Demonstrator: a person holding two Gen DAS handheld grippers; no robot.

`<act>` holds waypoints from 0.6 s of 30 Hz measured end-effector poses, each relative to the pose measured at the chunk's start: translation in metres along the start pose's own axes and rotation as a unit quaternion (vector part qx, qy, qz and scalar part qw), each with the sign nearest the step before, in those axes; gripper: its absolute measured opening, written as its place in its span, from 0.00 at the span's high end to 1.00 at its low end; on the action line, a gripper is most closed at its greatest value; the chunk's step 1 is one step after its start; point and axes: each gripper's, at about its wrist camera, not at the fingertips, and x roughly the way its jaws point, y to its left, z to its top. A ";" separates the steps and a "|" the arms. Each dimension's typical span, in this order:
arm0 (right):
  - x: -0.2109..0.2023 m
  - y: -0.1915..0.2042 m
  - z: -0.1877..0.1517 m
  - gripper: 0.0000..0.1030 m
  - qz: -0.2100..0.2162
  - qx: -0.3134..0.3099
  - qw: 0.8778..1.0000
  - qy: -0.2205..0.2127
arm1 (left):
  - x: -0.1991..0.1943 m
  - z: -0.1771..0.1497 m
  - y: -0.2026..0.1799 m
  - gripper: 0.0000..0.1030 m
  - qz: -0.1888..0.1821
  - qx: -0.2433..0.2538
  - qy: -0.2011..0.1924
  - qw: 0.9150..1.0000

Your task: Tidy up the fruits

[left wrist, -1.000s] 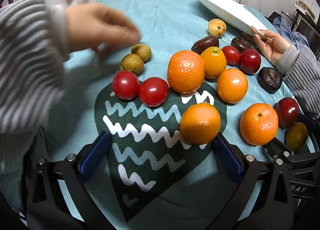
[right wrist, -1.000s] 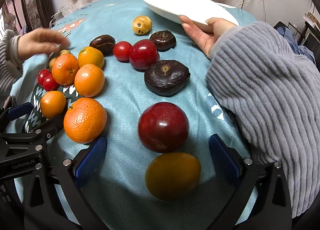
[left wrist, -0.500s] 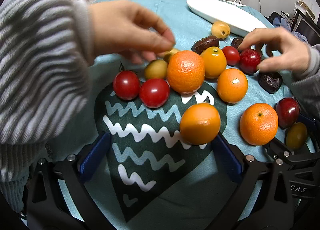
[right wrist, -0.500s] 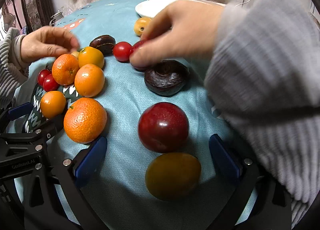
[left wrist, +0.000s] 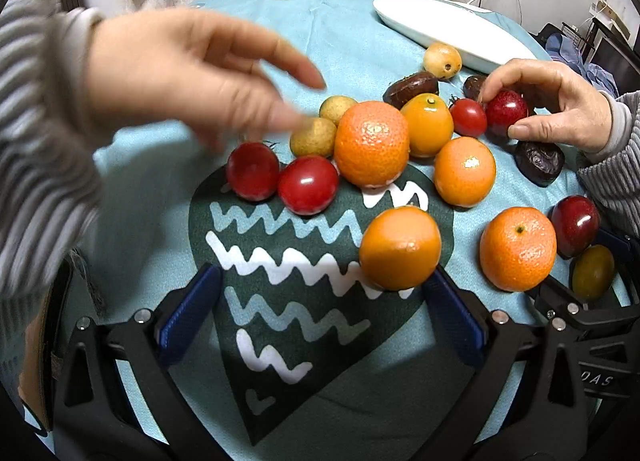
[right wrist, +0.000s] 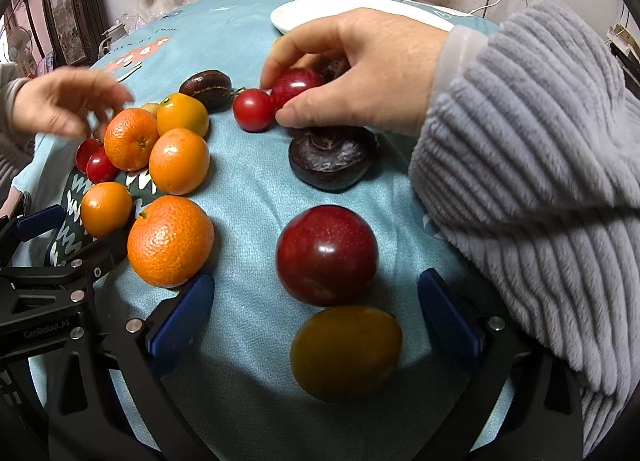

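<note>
Several fruits lie on a teal cloth (left wrist: 352, 33). My left gripper (left wrist: 320, 313) is open and empty on the cloth; an orange (left wrist: 400, 247) rests against its right finger. My right gripper (right wrist: 316, 321) is open with a yellow-green fruit (right wrist: 346, 353) and a dark red plum (right wrist: 326, 255) between its fingers, untouched. A bare hand (right wrist: 360, 73) pinches a red plum (right wrist: 296, 85) beside a cherry tomato (right wrist: 253, 109). Another bare hand (left wrist: 188, 73) hovers over two tomatoes (left wrist: 280, 177) and small yellow fruits (left wrist: 314, 137).
A white plate (left wrist: 448, 29) lies at the far right of the table; it also shows in the right wrist view (right wrist: 320, 9). Dark wrinkled fruits (right wrist: 332, 157) and several oranges (right wrist: 170, 241) lie around. A grey sleeve (right wrist: 540, 181) fills the right.
The plate has been set down on the table. The right-side hand moved from the plate to grasp the red plum. The left-side hand pushed the small yellow fruits toward the big orange and lifted.
</note>
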 end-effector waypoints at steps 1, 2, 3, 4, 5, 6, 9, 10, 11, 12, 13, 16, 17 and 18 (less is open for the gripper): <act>0.001 0.000 0.000 0.01 0.000 0.000 1.000 0.000 | 0.000 0.000 0.000 0.02 0.000 0.000 0.000 1.000; 0.000 0.000 0.000 0.01 0.000 0.000 1.000 0.000 | 0.000 0.000 0.000 0.02 0.000 0.000 0.000 1.000; 0.001 0.000 0.000 0.01 0.000 0.000 1.000 0.000 | 0.000 0.000 0.000 0.02 0.000 0.000 0.000 1.000; 0.001 0.000 0.000 0.01 0.000 0.000 1.000 0.000 | 0.000 0.000 0.000 0.02 0.000 0.000 0.000 1.000; 0.001 0.000 0.000 0.01 0.000 0.000 1.000 0.000 | 0.000 0.000 0.000 0.02 0.000 0.000 0.000 1.000; 0.001 0.000 0.000 0.01 0.000 0.000 1.000 0.000 | 0.000 0.000 0.000 0.02 0.000 0.000 0.000 1.000; 0.001 0.000 0.000 0.01 0.000 0.000 1.000 0.000 | 0.000 0.000 0.000 0.02 0.000 0.000 0.000 1.000; 0.001 0.000 0.000 0.01 0.000 0.000 1.000 0.000 | 0.000 0.000 0.000 0.02 0.000 0.000 0.000 1.000; 0.001 0.000 0.000 0.01 0.000 0.000 1.000 0.000 | 0.000 0.000 0.000 0.02 0.000 0.000 0.000 1.000; 0.001 0.000 0.000 0.01 0.000 0.000 1.000 0.000 | 0.000 0.000 0.000 0.02 0.000 0.000 0.000 1.000; 0.001 0.000 0.000 0.01 0.000 0.000 1.000 0.000 | 0.000 0.000 0.000 0.02 0.000 0.000 0.000 1.000; 0.001 0.001 0.000 0.01 0.000 0.000 1.000 0.000 | 0.000 0.000 0.000 0.02 0.000 0.000 0.000 1.000; 0.001 0.001 0.000 0.01 0.000 0.000 1.000 0.000 | 0.000 0.000 0.000 0.02 0.000 0.000 0.000 1.000; 0.002 0.001 0.000 0.01 0.000 0.000 1.000 0.000 | 0.000 0.000 0.000 0.02 0.000 0.000 0.000 1.000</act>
